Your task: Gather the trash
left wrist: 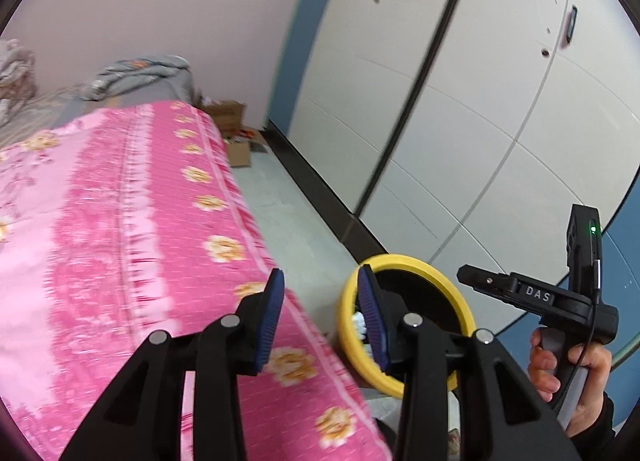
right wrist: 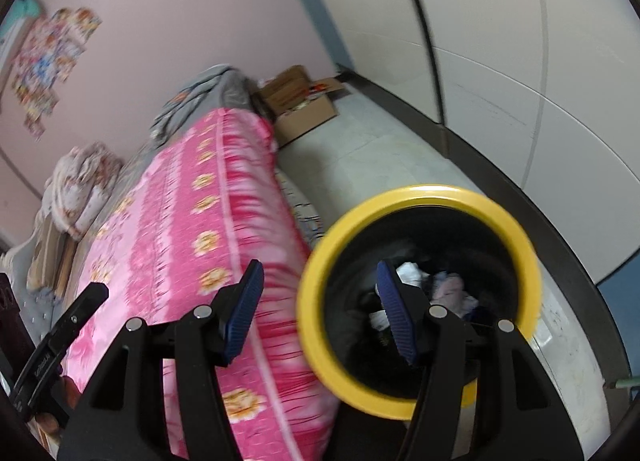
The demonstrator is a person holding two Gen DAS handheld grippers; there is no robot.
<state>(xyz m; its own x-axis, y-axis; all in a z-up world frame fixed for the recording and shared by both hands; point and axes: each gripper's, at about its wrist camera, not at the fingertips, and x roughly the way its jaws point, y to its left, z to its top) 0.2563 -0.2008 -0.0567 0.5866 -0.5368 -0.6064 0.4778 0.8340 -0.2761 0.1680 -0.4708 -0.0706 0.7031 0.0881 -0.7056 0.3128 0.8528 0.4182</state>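
A round bin with a yellow rim (left wrist: 448, 275) (right wrist: 432, 193) stands on the floor beside the bed. Crumpled white and pale pink trash (right wrist: 450, 287) lies inside it; a bit of white shows in the left wrist view (left wrist: 359, 324). My left gripper (left wrist: 322, 315) is open and empty, above the bed edge next to the bin. My right gripper (right wrist: 320, 309) is open and empty, over the bin's near rim. The right gripper's body (left wrist: 560, 301) shows in the left wrist view, held by a hand.
A bed with a pink flowered cover (left wrist: 120, 241) (right wrist: 192, 229) fills the left. Open cardboard boxes (right wrist: 304, 101) (left wrist: 236, 133) sit on the floor at the bed's far end. A white wardrobe (left wrist: 460, 81) (right wrist: 520, 41) lines the right. A narrow strip of floor (right wrist: 368, 157) runs between.
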